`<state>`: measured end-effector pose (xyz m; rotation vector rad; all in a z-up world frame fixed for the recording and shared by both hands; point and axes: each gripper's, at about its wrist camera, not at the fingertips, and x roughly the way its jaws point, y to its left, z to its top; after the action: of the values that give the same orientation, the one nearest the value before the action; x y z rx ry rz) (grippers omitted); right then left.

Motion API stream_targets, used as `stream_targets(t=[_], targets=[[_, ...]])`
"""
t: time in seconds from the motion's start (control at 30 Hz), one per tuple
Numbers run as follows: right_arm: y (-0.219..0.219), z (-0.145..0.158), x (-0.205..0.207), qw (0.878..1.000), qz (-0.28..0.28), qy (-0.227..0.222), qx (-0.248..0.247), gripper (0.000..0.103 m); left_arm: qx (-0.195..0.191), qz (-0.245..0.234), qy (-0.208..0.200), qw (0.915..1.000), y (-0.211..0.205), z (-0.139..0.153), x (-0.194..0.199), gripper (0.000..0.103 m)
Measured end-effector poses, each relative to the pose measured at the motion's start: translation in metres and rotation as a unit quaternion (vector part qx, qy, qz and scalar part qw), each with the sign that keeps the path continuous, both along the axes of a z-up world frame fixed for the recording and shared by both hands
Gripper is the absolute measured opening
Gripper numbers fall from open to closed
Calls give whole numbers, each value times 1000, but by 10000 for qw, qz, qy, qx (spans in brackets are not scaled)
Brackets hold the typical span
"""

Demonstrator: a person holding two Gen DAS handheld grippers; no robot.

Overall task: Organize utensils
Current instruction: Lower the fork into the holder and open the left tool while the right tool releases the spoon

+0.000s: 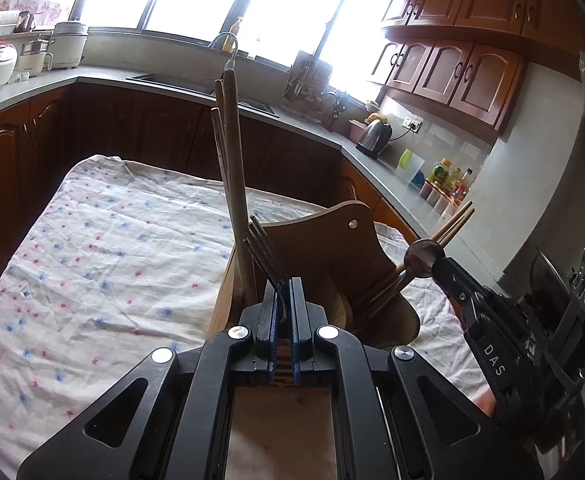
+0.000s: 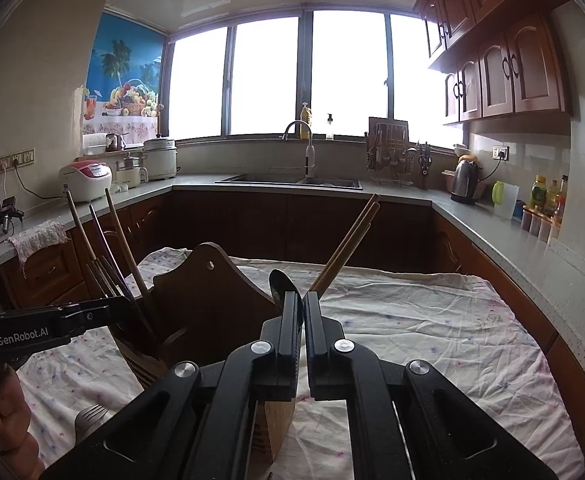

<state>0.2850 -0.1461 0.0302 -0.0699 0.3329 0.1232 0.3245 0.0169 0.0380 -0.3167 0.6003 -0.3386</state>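
Utensils stand in a wooden holder (image 1: 332, 264) on the floral cloth (image 1: 92, 260). Left wrist view: left gripper (image 1: 284, 296) pinches a fork (image 1: 262, 248) above the holder. Right wrist view: right gripper (image 2: 301, 308) clamps a spoon (image 2: 282, 282); only here, another fork (image 2: 90, 416) lies on the cloth.

R gripper (image 2: 302, 300) jaws nearly closed, clamped on dark spoon (image 2: 281, 280), bowl pointing up. Wooden utensil holder (image 2: 208, 304) just left of it on table w/ floral cloth (image 2: 412, 320). Pair of chopsticks (image 2: 352, 236) leans right out of holder; more chopsticks (image 2: 122, 232) stand at its left side. L gripper (image 2: 124, 305) enters from left, pinching fork (image 2: 102, 276), tines up. Another fork (image 2: 90, 416) lies on cloth bottom left.
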Motion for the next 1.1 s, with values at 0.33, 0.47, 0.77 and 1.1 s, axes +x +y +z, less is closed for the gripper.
stream_targets(t=[0.33,0.47,0.77,1.1], targets=[[-2,3,-1,10000,-7,-12,90,6,-14,-27,28,10000,0,0,-6,18],[-5,3,-4,9998,-31,-20,183,19,-3,6,-37,10000,-2,2,-14,31],[-16,4,-12,9992,-47,34,398,43,17,157,-61,9999,5,2,-33,53],[-22,3,-29,9984,90,32,559,82,241,721,-148,9970,20,-1,-59,93]])
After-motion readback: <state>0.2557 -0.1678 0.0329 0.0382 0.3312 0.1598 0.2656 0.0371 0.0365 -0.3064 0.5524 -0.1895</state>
